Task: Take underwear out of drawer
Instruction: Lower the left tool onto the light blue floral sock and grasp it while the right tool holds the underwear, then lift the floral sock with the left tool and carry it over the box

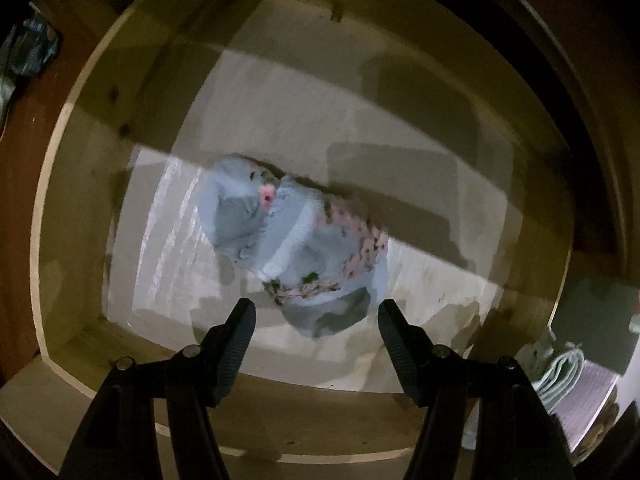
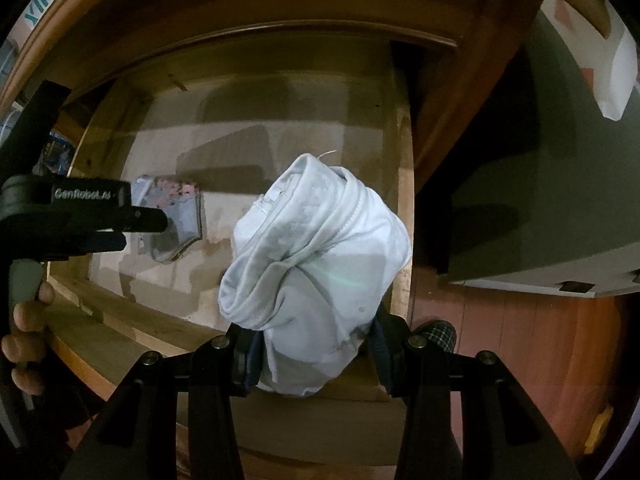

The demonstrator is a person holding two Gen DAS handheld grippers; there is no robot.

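Right gripper (image 2: pixel 316 360) clamps bunched pale-blue cotton underwear (image 2: pixel 320 264). Left gripper (image 1: pixel 316 312) half-open, empty, above floral-trimmed blue underwear (image 1: pixel 296 236) lying ahead of fingertips; shallow pinch risks slip.

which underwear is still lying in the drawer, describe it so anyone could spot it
Look into the open wooden drawer: on its pale floor lies one crumpled piece, the floral underwear, below the open left gripper. Its pink flowered trim sets it apart from the plain white underwear held in the right gripper.
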